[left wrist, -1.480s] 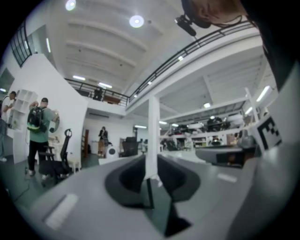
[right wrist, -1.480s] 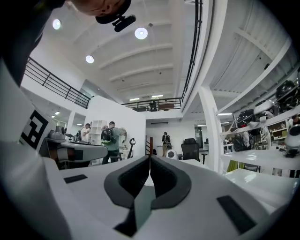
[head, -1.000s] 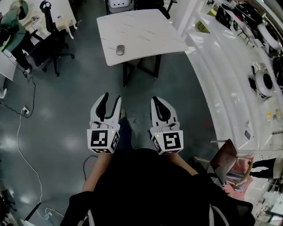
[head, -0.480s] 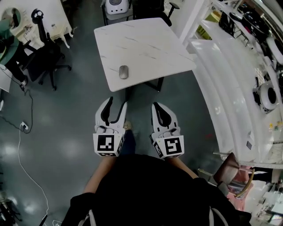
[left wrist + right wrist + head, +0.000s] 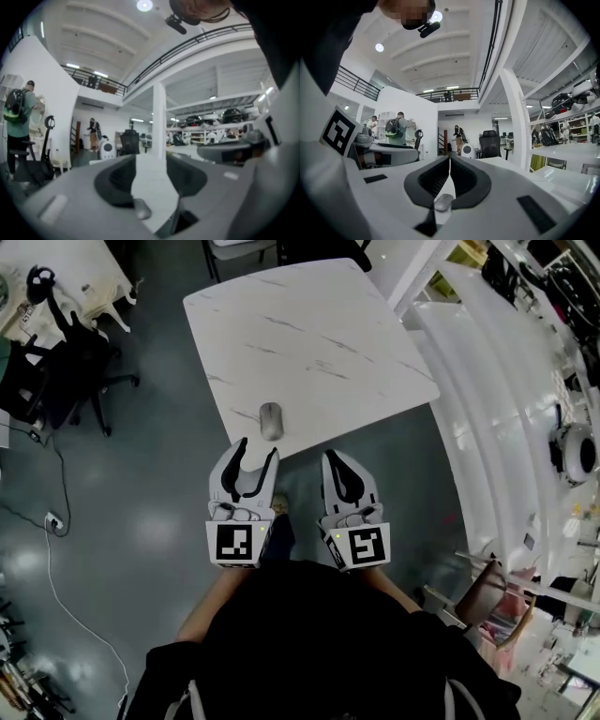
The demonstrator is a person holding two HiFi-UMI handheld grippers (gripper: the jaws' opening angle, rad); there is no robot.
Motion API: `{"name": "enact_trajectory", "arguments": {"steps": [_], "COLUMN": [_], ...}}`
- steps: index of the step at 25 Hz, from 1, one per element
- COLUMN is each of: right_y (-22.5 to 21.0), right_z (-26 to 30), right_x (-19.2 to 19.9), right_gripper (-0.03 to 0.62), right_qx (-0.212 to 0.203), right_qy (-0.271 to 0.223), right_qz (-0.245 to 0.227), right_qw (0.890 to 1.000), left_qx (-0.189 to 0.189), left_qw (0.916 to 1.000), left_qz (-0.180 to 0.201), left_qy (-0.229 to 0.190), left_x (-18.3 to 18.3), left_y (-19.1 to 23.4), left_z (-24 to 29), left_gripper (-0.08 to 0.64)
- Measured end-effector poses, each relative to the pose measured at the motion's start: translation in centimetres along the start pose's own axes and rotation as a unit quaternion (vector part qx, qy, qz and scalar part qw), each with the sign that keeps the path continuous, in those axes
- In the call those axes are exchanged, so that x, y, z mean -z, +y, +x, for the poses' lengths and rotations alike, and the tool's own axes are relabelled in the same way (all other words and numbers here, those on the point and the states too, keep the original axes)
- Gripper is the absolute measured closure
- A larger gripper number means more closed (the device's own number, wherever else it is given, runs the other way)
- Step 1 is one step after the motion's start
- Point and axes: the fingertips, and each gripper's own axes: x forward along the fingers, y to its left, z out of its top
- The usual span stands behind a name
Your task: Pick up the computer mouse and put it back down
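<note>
Marble table (image 5: 319,343) on grey workshop floor, nearer than before; mouse (image 5: 271,420) just ahead of open, empty left gripper (image 5: 258,447); right gripper (image 5: 334,457) closed.

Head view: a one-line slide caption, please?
Left claw open, right claw shut, both facing the computer mouse on the table.

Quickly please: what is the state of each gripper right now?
Left gripper: open, holding nothing.
Right gripper: closed, holding nothing.
</note>
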Motion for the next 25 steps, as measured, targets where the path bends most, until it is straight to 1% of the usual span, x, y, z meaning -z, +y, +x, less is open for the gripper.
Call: {"name": "enact_trajectory", "arguments": {"steps": [7, 10, 13, 18, 21, 25], "right_y": [-1.5, -2.0, -2.4, -2.9, -3.4, -4.1], "right_z": [5.1, 6.2, 6.7, 7.3, 7.7, 8.2], "right_x": [0.7, 1.0, 1.5, 1.9, 2.4, 2.9], "right_gripper": [0.571, 0.571, 0.571, 0.571, 0.571, 0.572], "right_qx": [0.011, 0.014, 0.016, 0.01, -0.001, -0.025], "right_qy": [0.017, 0.026, 0.034, 0.039, 0.045, 0.048], "right_qz": [-0.004, -0.006, -0.005, -0.006, -0.01, -0.015], "right_qw": [1.0, 1.0, 0.999, 0.999, 0.999, 0.998], "left_qx": [0.013, 0.019, 0.015, 0.009, 0.001, -0.019], "left_qw": [0.9994, 0.9993, 0.9993, 0.9986, 0.9981, 0.9973], "left_qz": [-0.029, -0.029, -0.025, -0.036, -0.039, -0.048], "left_qy": [0.009, 0.016, 0.025, 0.038, 0.047, 0.052], "left_x": [0.5, 0.9, 1.8, 2.6, 3.0, 3.4], "left_y": [2.6, 3.1, 3.6, 3.5, 3.2, 3.0], "left_z": [4.8, 5.8, 6.4, 6.9, 7.2, 7.8], "left_gripper": [0.354, 0.356, 0.356, 0.356, 0.356, 0.356]}}
